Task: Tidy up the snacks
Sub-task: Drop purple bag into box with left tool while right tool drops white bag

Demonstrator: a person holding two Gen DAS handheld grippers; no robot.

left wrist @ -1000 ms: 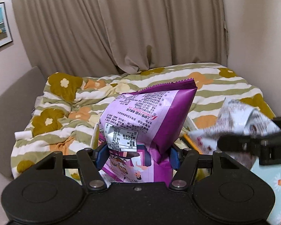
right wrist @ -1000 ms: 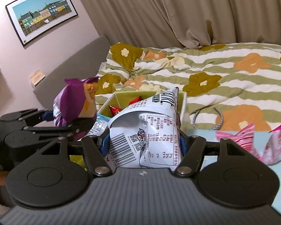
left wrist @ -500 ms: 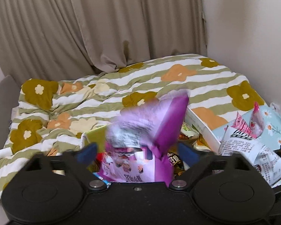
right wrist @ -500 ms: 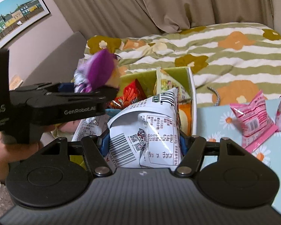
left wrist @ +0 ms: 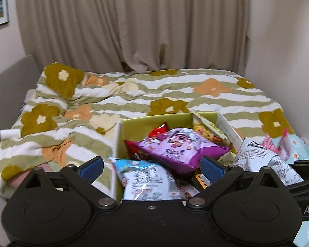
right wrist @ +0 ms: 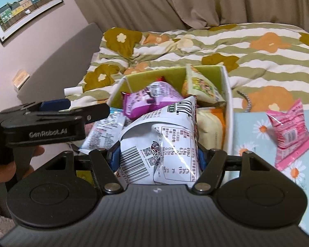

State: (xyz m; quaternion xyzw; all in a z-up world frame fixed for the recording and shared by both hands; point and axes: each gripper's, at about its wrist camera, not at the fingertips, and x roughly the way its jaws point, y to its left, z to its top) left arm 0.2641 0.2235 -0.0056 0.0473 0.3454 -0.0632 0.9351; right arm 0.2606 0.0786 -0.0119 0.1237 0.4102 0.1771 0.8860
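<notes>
Snacks fill the green box (left wrist: 154,121) on the bed (left wrist: 134,94); we see the purple bag (left wrist: 181,148) lying on top of the pile, just ahead of our left tool (left wrist: 152,166). That tool's blue pads stand wide apart, touching nothing, with the box rim below them. Our right tool (right wrist: 157,154) is clamped on the white bag (right wrist: 162,140), held upright over the box's near end. Just right of the box, a pink packet (right wrist: 288,131) lies on the daisy-print cloth (right wrist: 253,131).
</notes>
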